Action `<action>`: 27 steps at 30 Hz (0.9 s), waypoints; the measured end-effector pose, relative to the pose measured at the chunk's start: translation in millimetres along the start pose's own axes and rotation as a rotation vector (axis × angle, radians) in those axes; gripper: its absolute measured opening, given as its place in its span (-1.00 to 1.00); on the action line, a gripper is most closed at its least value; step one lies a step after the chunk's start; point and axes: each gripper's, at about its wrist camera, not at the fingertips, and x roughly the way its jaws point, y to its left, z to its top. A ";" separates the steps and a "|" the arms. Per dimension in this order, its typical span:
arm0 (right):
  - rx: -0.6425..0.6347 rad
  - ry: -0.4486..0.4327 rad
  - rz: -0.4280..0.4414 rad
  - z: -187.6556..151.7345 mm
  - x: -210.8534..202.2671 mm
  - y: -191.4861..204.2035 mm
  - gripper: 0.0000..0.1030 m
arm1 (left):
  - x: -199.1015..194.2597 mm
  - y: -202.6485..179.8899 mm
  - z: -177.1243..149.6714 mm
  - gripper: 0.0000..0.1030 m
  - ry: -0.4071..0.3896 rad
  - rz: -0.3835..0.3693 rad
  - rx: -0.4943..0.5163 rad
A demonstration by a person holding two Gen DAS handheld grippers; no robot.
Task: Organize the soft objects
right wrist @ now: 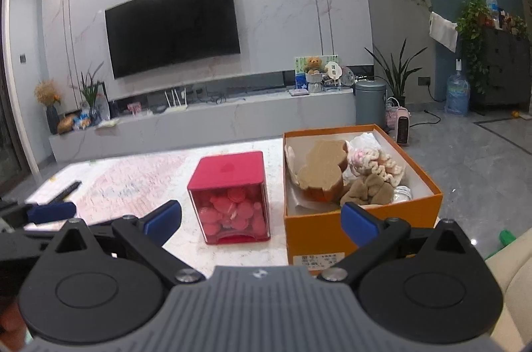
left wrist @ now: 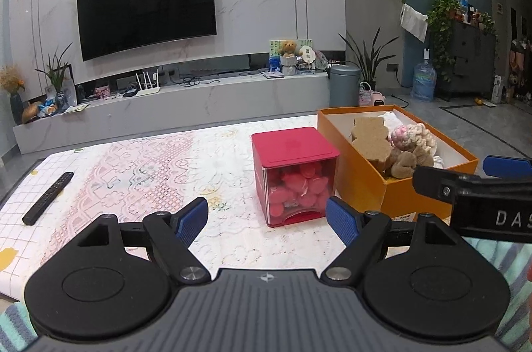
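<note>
One orange box (right wrist: 362, 229) holding several soft toys (right wrist: 324, 172) is seen beside one red cube container (right wrist: 229, 195) on the table (left wrist: 133, 172). Both the left gripper (left wrist: 267, 215) and right gripper (right wrist: 261, 219) are held wide apart, empty. "DAS" is read on the right gripper's body; the box label is illegible.

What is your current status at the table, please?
Left gripper and right gripper both open, empty, short of the boxes. Soft toys sit in the orange box; red box beside it, lid on. Nothing between fingers and boxes.

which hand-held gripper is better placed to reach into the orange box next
Right, probably. The right hand-held gripper is open and faces the orange box of soft toys; the left hand-held gripper faces the red container.
</note>
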 end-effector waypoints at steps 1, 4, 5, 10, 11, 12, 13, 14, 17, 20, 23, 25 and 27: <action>-0.011 0.002 -0.009 -1.2 0.5 0.4 0.94 | -0.3 1.8 -1.4 0.83 0.000 0.004 -0.002; -0.031 0.010 -0.030 -3.8 2.0 -0.2 0.94 | -1.0 4.0 -2.2 0.83 0.003 0.016 -0.004; -0.030 0.013 -0.035 -4.6 2.4 -1.2 0.94 | 0.0 5.9 -2.7 0.83 0.005 0.015 -0.004; -0.011 0.030 -0.043 -8.8 5.2 -5.6 0.94 | 0.7 9.4 -3.2 0.83 0.021 0.012 -0.009; -0.009 0.032 -0.043 -8.8 5.5 -5.0 0.94 | 0.8 10.0 -3.2 0.83 0.024 0.013 -0.011; -0.007 0.033 -0.042 -9.3 5.6 -5.6 0.94 | 0.6 10.5 -3.2 0.83 0.028 0.011 -0.014; -0.005 0.034 -0.041 -9.6 6.0 -5.8 0.94 | 0.8 11.3 -3.1 0.83 0.031 0.009 -0.017; -0.005 0.035 -0.039 -10.3 6.3 -5.5 0.94 | 0.3 11.9 -3.2 0.83 0.033 0.007 -0.021; -0.003 0.040 -0.036 -11.5 7.4 -4.8 0.94 | 0.6 12.3 -3.6 0.83 0.037 0.010 -0.024; -0.005 0.044 -0.034 -11.1 9.6 -3.7 0.94 | 1.0 13.6 -4.0 0.83 0.041 0.013 -0.026; -0.006 0.043 -0.035 -11.1 10.5 -3.3 0.94 | 0.7 14.8 -4.5 0.83 0.043 0.009 -0.028; -0.007 0.044 -0.036 -11.3 10.4 -2.9 0.94 | 0.3 14.7 -4.0 0.83 0.043 0.009 -0.027; -0.006 0.045 -0.035 -11.3 10.4 -2.8 0.94 | 0.5 14.9 -4.1 0.83 0.043 0.008 -0.028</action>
